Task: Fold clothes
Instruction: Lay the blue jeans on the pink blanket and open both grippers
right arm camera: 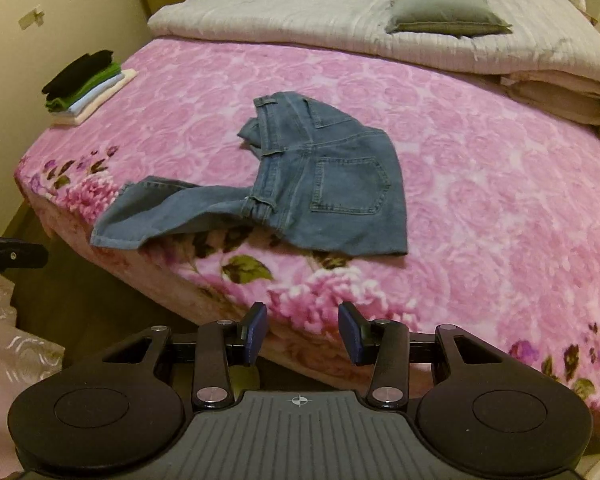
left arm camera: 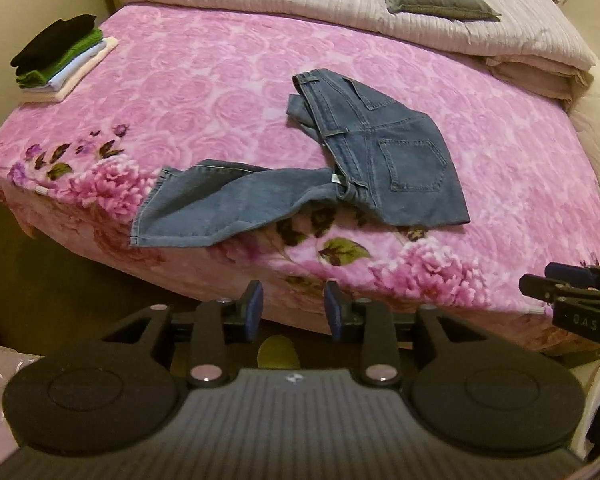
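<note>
A: Jeans (left arm camera: 364, 168) first, then. Where are they on the bed (left arm camera: 220, 80)?

B: Half-folded near the middle of the near edge. The seat part is doubled over, and one leg (left arm camera: 220, 204) trails off to the left, its hem at the bed's near-left edge. So the long axis runs left to right across both views.

A: And the claws?

B: Both hang off the near edge, short of the cloth. The left claw (left arm camera: 294, 310) is parted with nothing between its pads; the right claw (right arm camera: 303, 330) stands a little wider, also empty.

A: Which is nearer what?

B: I'd judge the left nearer the loose leg, the right nearer the folded seat.
</note>
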`<state>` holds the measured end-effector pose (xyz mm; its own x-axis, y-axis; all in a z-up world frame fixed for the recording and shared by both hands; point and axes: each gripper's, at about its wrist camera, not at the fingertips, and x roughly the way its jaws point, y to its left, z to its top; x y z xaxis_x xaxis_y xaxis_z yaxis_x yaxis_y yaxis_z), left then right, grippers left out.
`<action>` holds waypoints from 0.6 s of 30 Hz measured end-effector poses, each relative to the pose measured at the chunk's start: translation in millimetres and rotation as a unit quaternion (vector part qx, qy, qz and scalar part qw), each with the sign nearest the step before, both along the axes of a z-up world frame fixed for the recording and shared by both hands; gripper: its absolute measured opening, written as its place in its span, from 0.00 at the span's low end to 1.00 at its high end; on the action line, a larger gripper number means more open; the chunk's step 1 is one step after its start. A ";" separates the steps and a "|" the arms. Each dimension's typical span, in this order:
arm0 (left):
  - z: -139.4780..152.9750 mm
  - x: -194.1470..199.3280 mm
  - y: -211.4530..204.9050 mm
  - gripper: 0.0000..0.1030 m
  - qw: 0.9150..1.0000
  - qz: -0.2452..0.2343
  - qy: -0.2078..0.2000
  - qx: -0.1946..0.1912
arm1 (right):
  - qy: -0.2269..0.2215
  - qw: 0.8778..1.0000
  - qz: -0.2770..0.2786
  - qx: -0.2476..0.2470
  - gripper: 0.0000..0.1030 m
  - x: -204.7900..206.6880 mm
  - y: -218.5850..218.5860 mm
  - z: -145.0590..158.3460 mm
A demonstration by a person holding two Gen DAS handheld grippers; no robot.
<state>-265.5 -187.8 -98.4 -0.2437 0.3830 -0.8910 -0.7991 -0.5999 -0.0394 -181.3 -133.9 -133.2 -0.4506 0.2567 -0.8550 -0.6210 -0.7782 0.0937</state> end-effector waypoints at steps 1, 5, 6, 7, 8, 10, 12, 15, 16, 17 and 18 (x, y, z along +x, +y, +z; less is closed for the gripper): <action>0.0 -2.5 -0.2 0.29 1.000 0.002 0.000 0.000 | 0.000 1.000 0.003 0.003 0.42 -2.7 1.5 0.6; -0.1 -11.3 4.2 0.29 1.000 0.007 -0.001 0.000 | 0.001 1.000 0.011 0.019 0.42 -8.4 9.5 5.2; 0.5 -12.9 6.4 0.29 1.000 0.006 0.000 0.001 | 0.002 1.000 0.011 0.024 0.42 -8.5 12.0 6.8; 1.5 -14.3 8.9 0.29 1.000 0.005 0.002 0.002 | 0.003 1.000 0.009 0.028 0.42 -7.9 15.3 8.5; 2.5 -15.6 11.4 0.29 1.000 0.004 0.003 0.003 | 0.005 0.999 0.008 0.031 0.42 -7.2 18.4 10.2; 4.4 -18.3 16.4 0.29 1.000 0.001 0.006 0.006 | 0.009 0.999 0.008 0.037 0.42 -6.5 21.6 13.3; 5.8 -18.0 20.3 0.29 1.000 -0.002 0.009 0.008 | 0.013 0.999 0.009 0.041 0.42 -6.1 23.4 15.8; 5.5 -15.8 20.2 0.30 1.000 -0.001 0.008 0.011 | 0.018 0.999 0.011 0.037 0.42 -5.3 24.9 15.3; 4.3 -15.3 18.8 0.30 1.000 0.001 0.006 0.012 | 0.019 0.999 0.013 0.035 0.42 -5.3 25.7 14.6; 3.1 -14.8 17.4 0.30 1.000 0.002 0.004 0.012 | 0.019 0.999 0.015 0.033 0.42 -5.8 26.1 13.1; 0.9 -14.9 15.5 0.31 1.000 0.006 0.000 0.011 | 0.019 0.999 0.017 0.031 0.42 -6.3 26.5 11.7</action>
